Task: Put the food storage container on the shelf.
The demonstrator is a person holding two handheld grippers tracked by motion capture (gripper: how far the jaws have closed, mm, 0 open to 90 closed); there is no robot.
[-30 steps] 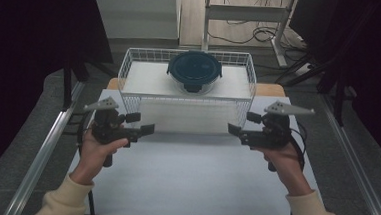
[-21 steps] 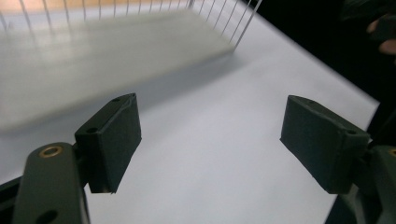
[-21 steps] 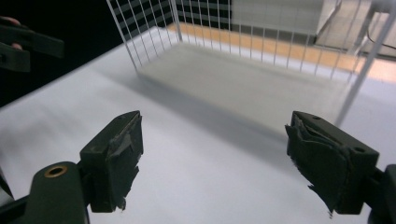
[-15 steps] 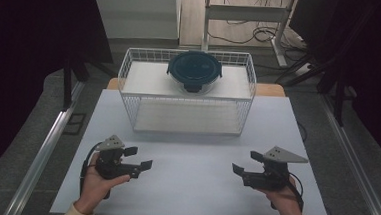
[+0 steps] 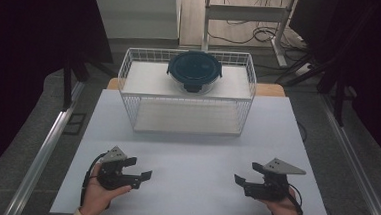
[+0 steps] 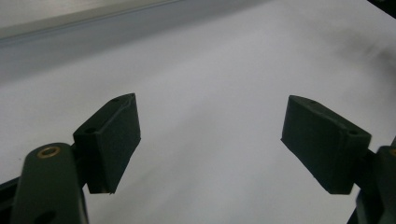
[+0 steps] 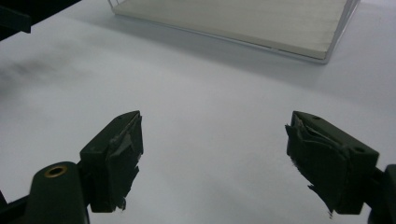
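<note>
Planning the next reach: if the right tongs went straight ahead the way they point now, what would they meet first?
Probably the white tabletop, since the right tongs tilt down toward it, open and empty. Kept level, likely the wire basket's near corner; depth is unclear.

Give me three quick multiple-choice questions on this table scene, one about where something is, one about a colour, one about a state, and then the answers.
1. Where does the round lidded container sit?
A. inside the wire basket
B. on the bare table in front of the basket
C. between the jaws of the left gripper

2. What colour is the container's lid?
A. white
B. dark teal
C. red

3. How do the jaws of the right gripper stand?
A. shut on the container
B. shut on nothing
C. open, with nothing between them

Answers: 1 A, the high view shows it within the basket's walls near the far side; 2 B, the lid looks dark blue-green; 3 C, the right gripper view shows both pads wide apart over bare table.
</note>
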